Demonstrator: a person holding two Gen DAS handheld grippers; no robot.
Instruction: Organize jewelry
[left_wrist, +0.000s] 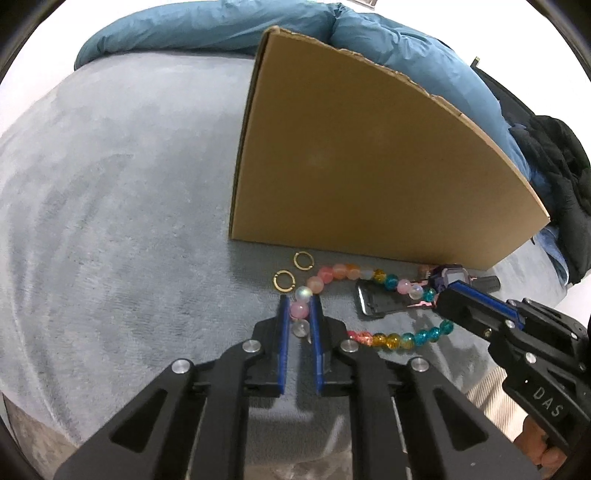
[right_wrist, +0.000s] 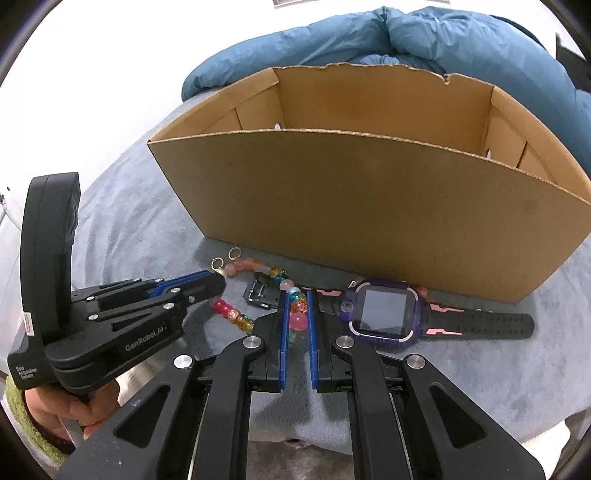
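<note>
Claws (left_wrist: 299, 308) (right_wrist: 297, 306) pinch bead necklace (left_wrist: 343, 273).

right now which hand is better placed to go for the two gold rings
Left. Its tool, shut on the bead bracelet, sits just beside the gold rings; the right tool grips beads nearer the watch.

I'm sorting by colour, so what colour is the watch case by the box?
Purple, with pink accents on the black strap: the watch shows best in the right wrist view.
</note>
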